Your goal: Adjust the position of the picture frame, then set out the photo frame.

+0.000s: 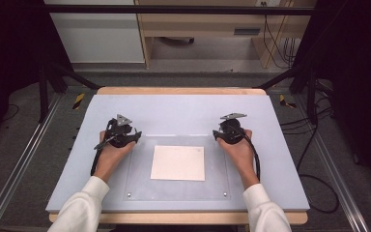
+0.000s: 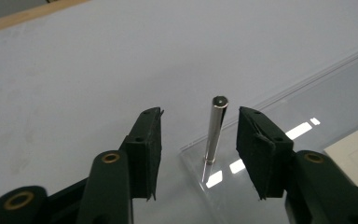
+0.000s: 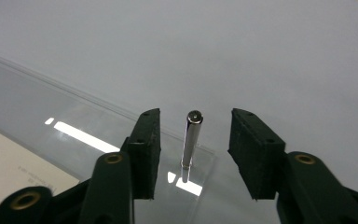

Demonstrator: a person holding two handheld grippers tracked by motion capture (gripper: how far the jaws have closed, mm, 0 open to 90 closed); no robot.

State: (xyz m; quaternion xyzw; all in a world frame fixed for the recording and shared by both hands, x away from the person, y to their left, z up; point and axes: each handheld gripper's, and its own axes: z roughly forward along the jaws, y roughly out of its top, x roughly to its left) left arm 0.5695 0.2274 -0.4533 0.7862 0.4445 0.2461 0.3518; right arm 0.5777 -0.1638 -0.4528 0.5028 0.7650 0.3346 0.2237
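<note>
1. Both tools are parked at the two far corners of a clear acrylic plate (image 1: 140, 188) that lies flat on the bench (image 1: 183, 108), toward its near edge. The left tool (image 1: 121, 131) sits at the plate's far-left corner, the right tool (image 1: 230, 129) at its far-right corner. My guess is a two-handed lift of the plate.
2. At each of those corners a slim metal post stands upright. The left post (image 2: 216, 128) sits between the left tool's jaws with a gap either side, nothing touching. Same for the right post (image 3: 191, 139) and the right tool. So both are spread wide and gripping nothing.
3. The plate is see-through with glare streaks, small fittings at its near corners, and a pale sheet of paper (image 1: 178, 163) at its middle; can't tell if it's under or on top.
</note>
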